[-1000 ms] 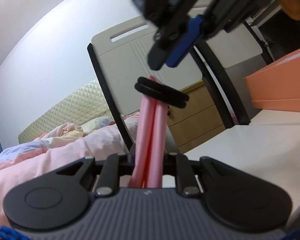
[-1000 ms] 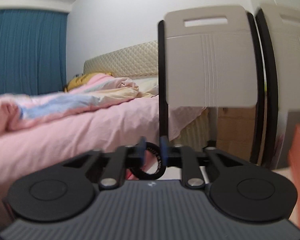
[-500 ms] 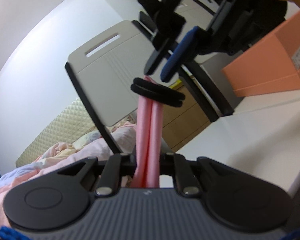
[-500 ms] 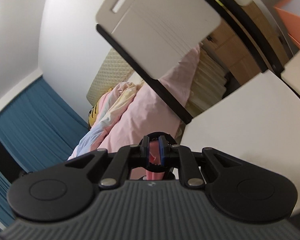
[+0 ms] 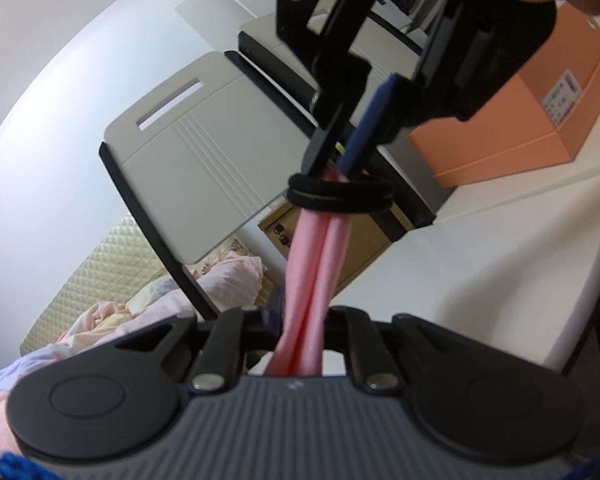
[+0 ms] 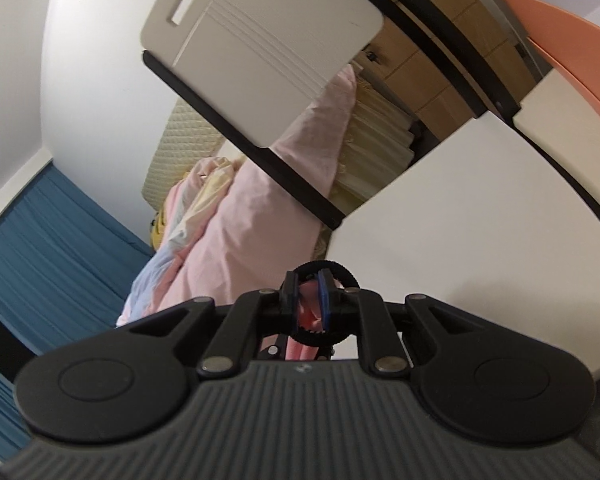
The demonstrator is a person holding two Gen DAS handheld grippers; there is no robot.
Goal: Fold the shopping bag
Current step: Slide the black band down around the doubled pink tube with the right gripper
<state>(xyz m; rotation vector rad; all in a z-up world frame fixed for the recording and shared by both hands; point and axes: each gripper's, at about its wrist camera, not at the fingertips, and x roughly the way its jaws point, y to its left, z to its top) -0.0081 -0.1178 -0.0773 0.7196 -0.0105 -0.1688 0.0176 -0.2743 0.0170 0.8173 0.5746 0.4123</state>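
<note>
Left gripper (image 5: 300, 320): clamped on the near end of the shopping bag (image 5: 316, 264), which is rolled into a pink rod. Long axis is run straight ahead and upward. Black band (image 5: 340, 194): looped around the far end, where the right gripper (image 5: 340, 160) is closed, above the white table (image 5: 500, 264).

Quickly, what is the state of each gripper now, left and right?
Left gripper: shut on the rolled pink bag.
Right gripper: fingers inside the black elastic band, around the bag's top end; open or shut cannot be told.
</note>
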